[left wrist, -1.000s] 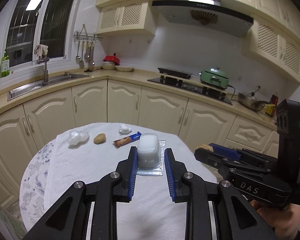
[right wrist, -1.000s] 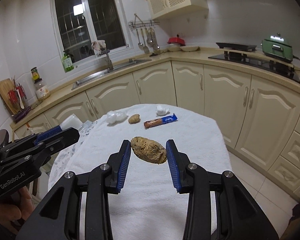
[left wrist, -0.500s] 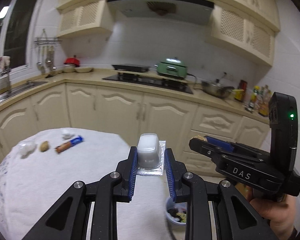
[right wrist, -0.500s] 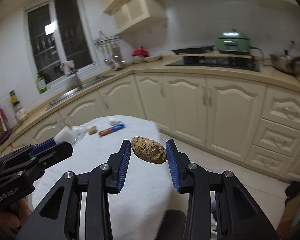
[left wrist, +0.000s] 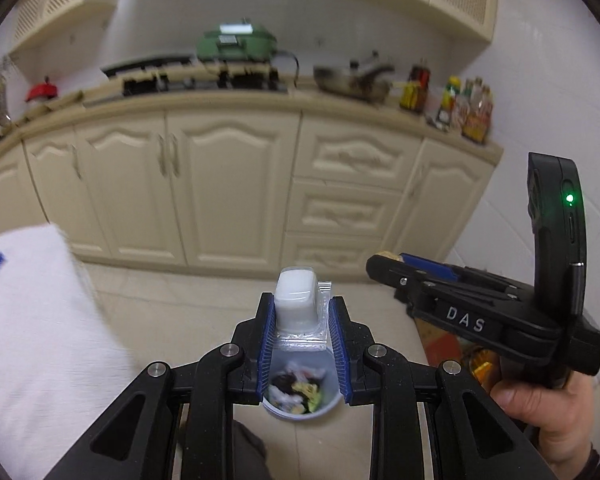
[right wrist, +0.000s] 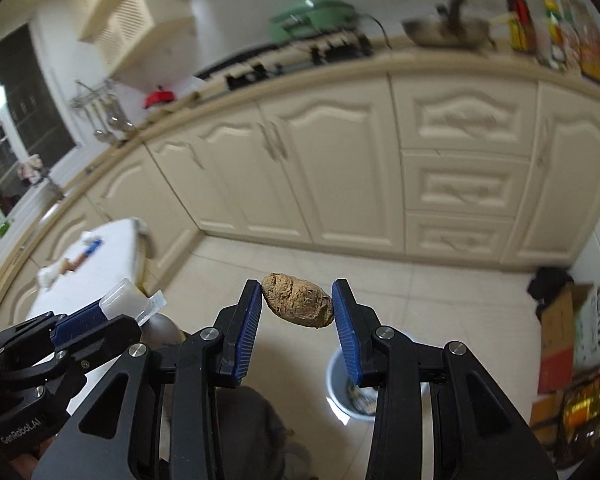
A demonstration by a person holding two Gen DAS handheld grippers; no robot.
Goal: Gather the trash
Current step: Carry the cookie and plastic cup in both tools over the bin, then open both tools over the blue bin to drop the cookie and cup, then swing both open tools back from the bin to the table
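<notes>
My left gripper (left wrist: 300, 308) is shut on a clear plastic cup with a white inside (left wrist: 295, 300), held over the floor. Right below it stands a pale blue trash bin (left wrist: 300, 410) with scraps in it. My right gripper (right wrist: 297, 300) is shut on a brown crumpled lump (right wrist: 298, 305), held above the floor with the same trash bin (right wrist: 340, 392) below and to its right. In the left wrist view the right gripper (left wrist: 384, 264) shows at the right, a hand under it. The left gripper with its cup (right wrist: 124, 300) shows at the lower left of the right wrist view.
The white-clothed table (left wrist: 32, 320) lies to the left, with a blue-and-orange wrapper (right wrist: 85, 253) and white scraps on it. Cream cabinets (left wrist: 228, 192) run along the far wall. Cardboard boxes and bottles (right wrist: 572, 344) stand on the floor at the right.
Both grippers have swung right, away from the table, and tipped down toward the floor. The trash bin has come into view below them. Both still hold their items.
</notes>
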